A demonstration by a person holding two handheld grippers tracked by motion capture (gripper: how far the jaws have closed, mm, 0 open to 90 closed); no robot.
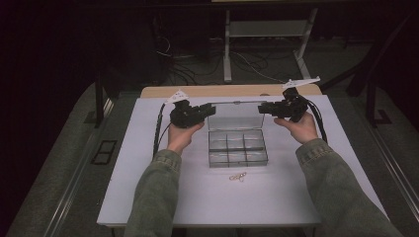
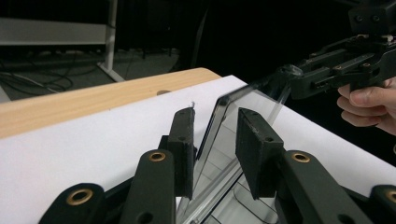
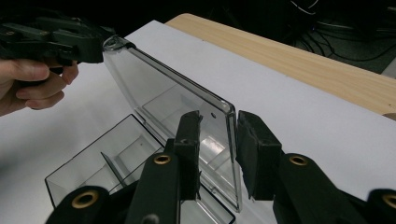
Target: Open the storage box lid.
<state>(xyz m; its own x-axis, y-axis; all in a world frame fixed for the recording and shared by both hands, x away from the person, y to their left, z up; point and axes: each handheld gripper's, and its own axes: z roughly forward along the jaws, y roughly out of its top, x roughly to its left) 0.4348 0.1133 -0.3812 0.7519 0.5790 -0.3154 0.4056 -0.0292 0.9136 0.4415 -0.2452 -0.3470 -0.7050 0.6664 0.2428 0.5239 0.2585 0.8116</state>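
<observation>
A clear plastic compartment box (image 1: 237, 149) sits mid-table on the white surface, its hinged lid (image 1: 234, 116) raised nearly upright at the back. My left gripper (image 1: 210, 109) is at the lid's left top corner and my right gripper (image 1: 262, 107) at its right top corner. In the left gripper view the lid's edge (image 2: 224, 121) stands between the pads (image 2: 184, 140) with gaps on both sides, so that gripper (image 2: 214, 114) is open. In the right gripper view the lid's edge (image 3: 231, 135) likewise sits loosely inside the open gripper (image 3: 219, 116). The box's compartments look empty.
A small gold-coloured item (image 1: 238, 176) lies on the white surface (image 1: 148, 163) just in front of the box. A wooden tabletop edge (image 1: 227, 91) runs behind the white surface. Desk legs (image 1: 227, 49) and cables stand on the dark floor beyond.
</observation>
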